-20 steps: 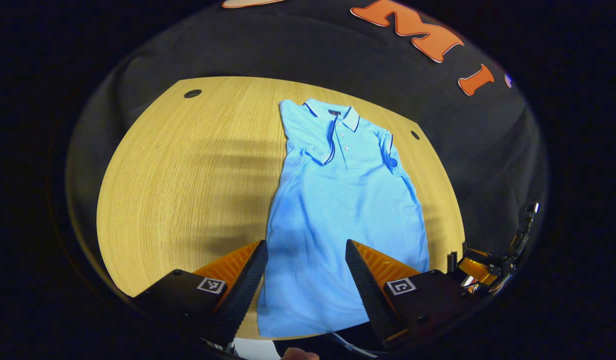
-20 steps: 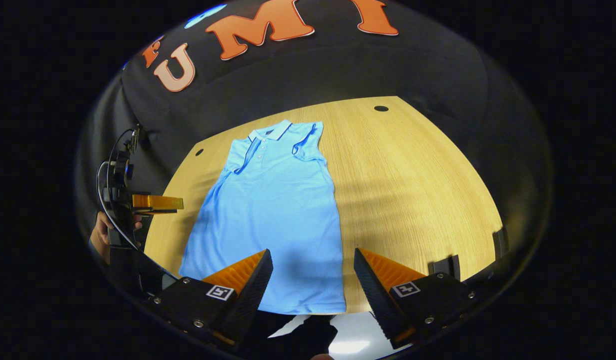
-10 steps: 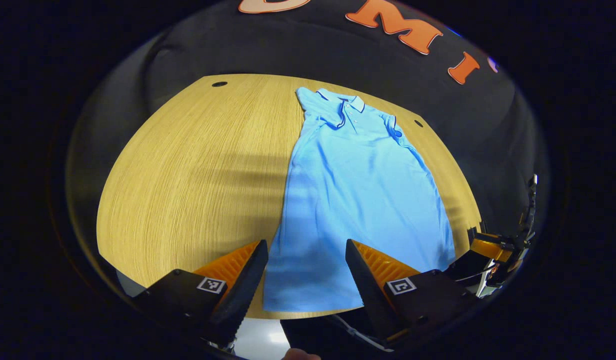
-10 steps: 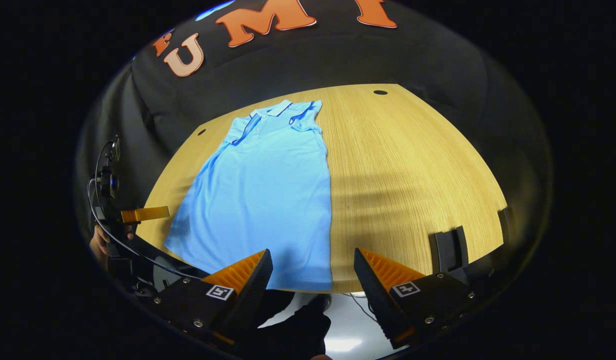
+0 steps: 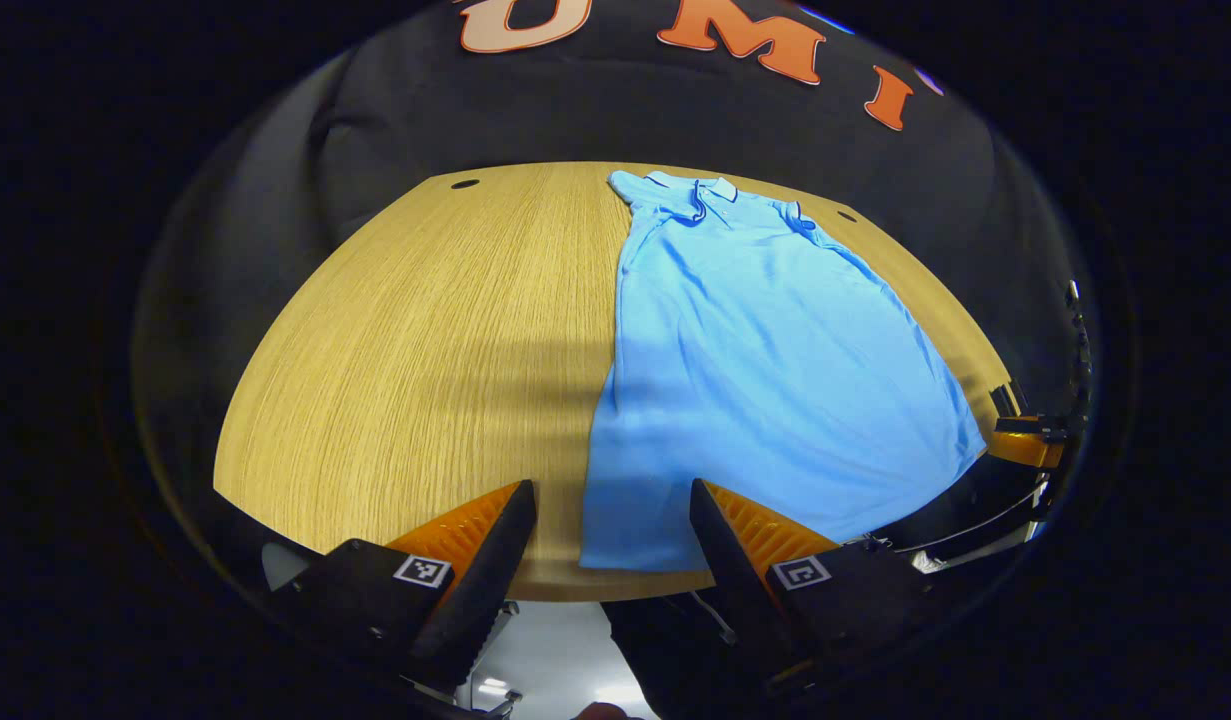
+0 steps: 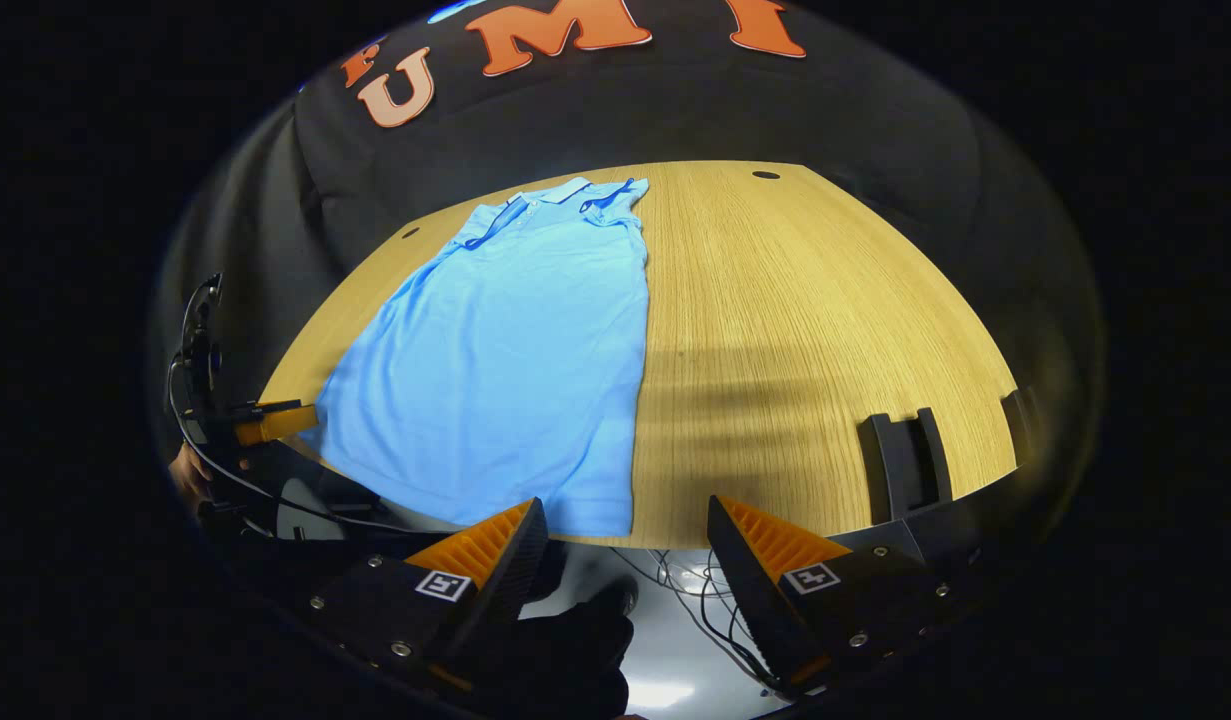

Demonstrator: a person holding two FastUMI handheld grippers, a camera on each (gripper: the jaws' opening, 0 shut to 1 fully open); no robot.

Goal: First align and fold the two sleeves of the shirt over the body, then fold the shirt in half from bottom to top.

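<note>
Both your claws are released and hold nothing, near the front edge of the bench.

Your left claw (image 5: pixel 607 520) stands with its fingers spread over the bench (image 5: pixel 425 340), and the lower left corner of the blue polo shirt (image 5: pixel 765 360) lies flat just ahead between them. Your right claw (image 6: pixel 623 535) is also spread, with the shirt's other hem corner ahead, a little to its left. Both sleeves are folded over the body, collar at the far end.

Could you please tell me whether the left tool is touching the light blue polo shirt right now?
Apart. In the left gripper view, the open left tool hangs short of the table edge, and the light blue polo shirt lies flat on the wooden table, its hem unpinched.
</note>
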